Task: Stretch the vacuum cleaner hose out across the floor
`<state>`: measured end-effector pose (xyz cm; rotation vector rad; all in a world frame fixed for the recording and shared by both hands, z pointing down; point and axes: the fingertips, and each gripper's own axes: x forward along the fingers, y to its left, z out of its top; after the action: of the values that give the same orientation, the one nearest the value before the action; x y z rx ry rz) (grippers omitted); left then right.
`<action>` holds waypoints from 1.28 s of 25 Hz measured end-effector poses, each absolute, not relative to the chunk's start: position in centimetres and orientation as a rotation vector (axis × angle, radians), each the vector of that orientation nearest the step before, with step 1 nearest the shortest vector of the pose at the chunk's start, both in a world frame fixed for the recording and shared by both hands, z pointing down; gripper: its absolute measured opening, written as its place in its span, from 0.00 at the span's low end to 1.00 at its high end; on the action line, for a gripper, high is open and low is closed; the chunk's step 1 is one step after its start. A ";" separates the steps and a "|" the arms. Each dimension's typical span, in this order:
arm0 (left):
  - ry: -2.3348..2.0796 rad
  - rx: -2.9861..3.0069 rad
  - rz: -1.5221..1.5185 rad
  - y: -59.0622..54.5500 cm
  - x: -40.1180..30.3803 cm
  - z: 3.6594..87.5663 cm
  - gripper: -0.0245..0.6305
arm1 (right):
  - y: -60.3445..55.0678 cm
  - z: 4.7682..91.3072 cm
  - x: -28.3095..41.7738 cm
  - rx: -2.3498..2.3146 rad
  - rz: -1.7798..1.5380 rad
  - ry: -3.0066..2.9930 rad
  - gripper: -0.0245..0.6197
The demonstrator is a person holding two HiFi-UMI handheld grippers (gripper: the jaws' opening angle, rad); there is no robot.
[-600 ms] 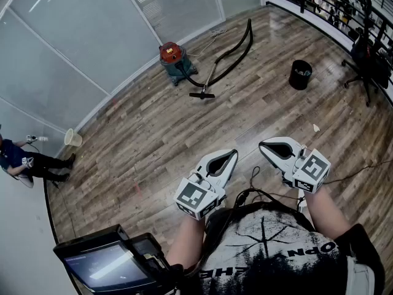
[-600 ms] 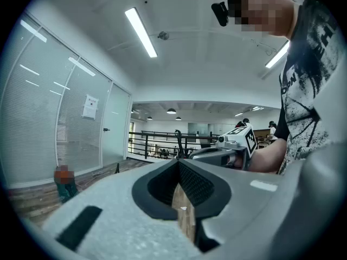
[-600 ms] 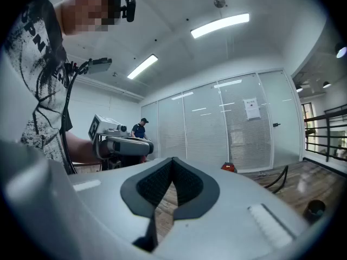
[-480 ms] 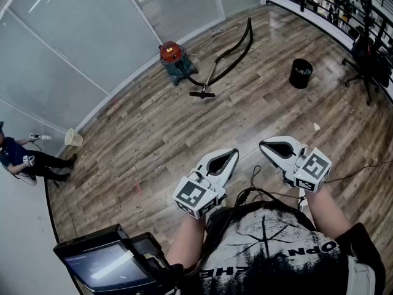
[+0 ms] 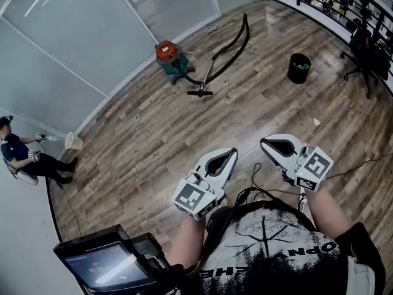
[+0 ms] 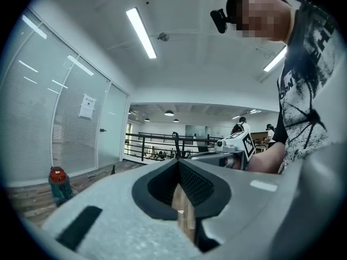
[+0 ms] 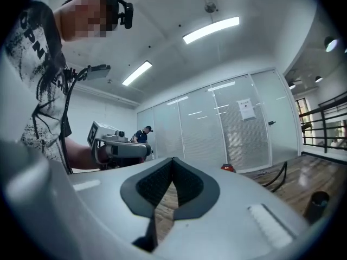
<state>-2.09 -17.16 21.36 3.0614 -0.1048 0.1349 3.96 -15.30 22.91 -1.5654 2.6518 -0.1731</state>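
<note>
Wood floor: your hose lies curved far ahead, beside the red vacuum.
Left gripper: you hold it level, jaws together, empty.
Right gripper: likewise closed on nothing, well apart from the hose.

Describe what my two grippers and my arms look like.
The left gripper and right gripper are pale grey shells with black-lined jaws; each carries a white cube with black square markers. The T-shirt is short-sleeved, white with black print, with black cables over it.
</note>
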 end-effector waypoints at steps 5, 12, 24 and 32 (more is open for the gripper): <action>-0.077 3.062 0.110 -17.4 -1.1 21.6 0.04 | -15.6 24.0 4.8 -1.568 -0.201 2.641 0.05; -0.125 3.062 0.118 -17.5 -1.6 21.9 0.04 | -15.7 24.7 4.9 -1.527 -0.240 2.645 0.09; -0.173 3.035 0.153 -28.6 -2.7 23.4 0.04 | -26.5 25.6 2.4 -1.471 -0.304 2.762 0.13; -0.058 2.986 0.100 -45.3 -2.8 23.3 0.04 | -44.2 23.8 1.1 -1.547 -0.289 2.771 0.13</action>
<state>-2.78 -45.33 23.28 2.9860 -0.0585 0.1002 1.10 -44.19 23.77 -1.5466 2.7708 -0.2888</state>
